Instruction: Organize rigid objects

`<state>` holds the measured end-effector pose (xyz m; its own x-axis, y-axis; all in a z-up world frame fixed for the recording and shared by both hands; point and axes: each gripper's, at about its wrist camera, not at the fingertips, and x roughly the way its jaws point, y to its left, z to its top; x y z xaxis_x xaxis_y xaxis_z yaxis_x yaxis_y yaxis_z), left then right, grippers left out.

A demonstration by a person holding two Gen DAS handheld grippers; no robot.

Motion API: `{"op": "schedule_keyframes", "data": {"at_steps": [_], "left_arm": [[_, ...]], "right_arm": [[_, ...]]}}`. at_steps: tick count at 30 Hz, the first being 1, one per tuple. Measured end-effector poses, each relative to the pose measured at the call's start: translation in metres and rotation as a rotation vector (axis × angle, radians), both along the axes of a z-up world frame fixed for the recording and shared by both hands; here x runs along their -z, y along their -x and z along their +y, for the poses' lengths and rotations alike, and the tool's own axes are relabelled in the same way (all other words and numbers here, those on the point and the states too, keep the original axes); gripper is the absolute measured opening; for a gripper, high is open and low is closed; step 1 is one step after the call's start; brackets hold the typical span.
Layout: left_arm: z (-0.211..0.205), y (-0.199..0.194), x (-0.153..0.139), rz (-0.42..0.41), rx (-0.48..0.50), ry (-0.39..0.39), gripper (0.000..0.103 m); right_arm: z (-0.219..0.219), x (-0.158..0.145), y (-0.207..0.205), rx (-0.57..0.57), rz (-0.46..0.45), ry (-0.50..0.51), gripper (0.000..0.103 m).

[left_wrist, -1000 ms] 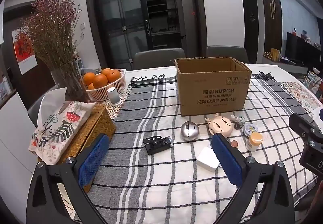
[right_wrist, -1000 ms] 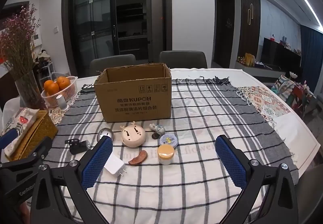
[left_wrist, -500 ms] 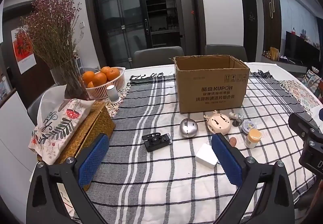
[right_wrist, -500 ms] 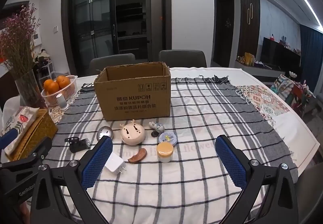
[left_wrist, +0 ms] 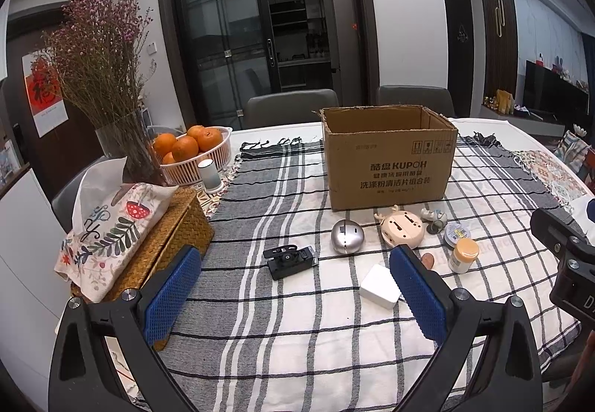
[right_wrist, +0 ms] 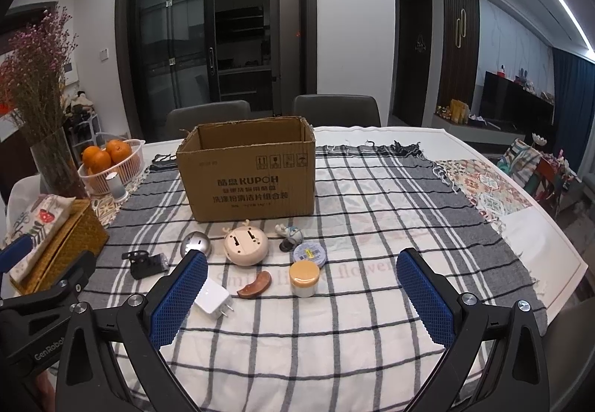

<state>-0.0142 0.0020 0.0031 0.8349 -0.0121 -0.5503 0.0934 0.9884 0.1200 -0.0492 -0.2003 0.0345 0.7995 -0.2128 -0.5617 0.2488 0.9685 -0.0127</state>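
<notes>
We see a table covered by a grey and white checked cloth [right_wrist: 372,196]. An open cardboard box [right_wrist: 249,181] stands on the cloth toward the far edge of the tabletop, its top flaps gone and its printed side facing us.

In front of the box, nearer the near edge, a cluster of small hard objects lies on the cloth. From the left: a black clip-like mount [left_wrist: 290,260], a shiny silver ball-shaped gadget [left_wrist: 347,236], a round cream device with little antlers [right_wrist: 245,242], a small grey figurine [right_wrist: 289,234], and a flat round tin [right_wrist: 309,253]. Closer to us lie a white plug adapter [right_wrist: 214,298], a small curved brown wooden piece [right_wrist: 255,285], and a little jar with an orange lid [right_wrist: 304,278]. The tin and the jar sit just beside each other.

Along the left edge of the tabletop stand a woven tissue box with a floral cover [left_wrist: 148,237], a white basket of oranges [left_wrist: 193,155], and a glass vase of dried pink flowers [left_wrist: 108,77].

Our left gripper [left_wrist: 293,296] hovers above the near edge with its jaws spread wide, holding nothing. Our right gripper [right_wrist: 301,304] hovers likewise, jaws wide apart and empty, the plug adapter just beside its left blue pad.
</notes>
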Motion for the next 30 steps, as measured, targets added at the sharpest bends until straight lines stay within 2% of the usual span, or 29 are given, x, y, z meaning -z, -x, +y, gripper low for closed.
{"op": "schedule_keyframes", "data": {"at_steps": [30], "left_arm": [[0.0001, 0.0030, -0.0016, -0.002, 0.002, -0.002, 0.103]], "right_arm": [[-0.0005, -0.0011, 0.0009, -0.001, -0.001, -0.001, 0.103]]}}
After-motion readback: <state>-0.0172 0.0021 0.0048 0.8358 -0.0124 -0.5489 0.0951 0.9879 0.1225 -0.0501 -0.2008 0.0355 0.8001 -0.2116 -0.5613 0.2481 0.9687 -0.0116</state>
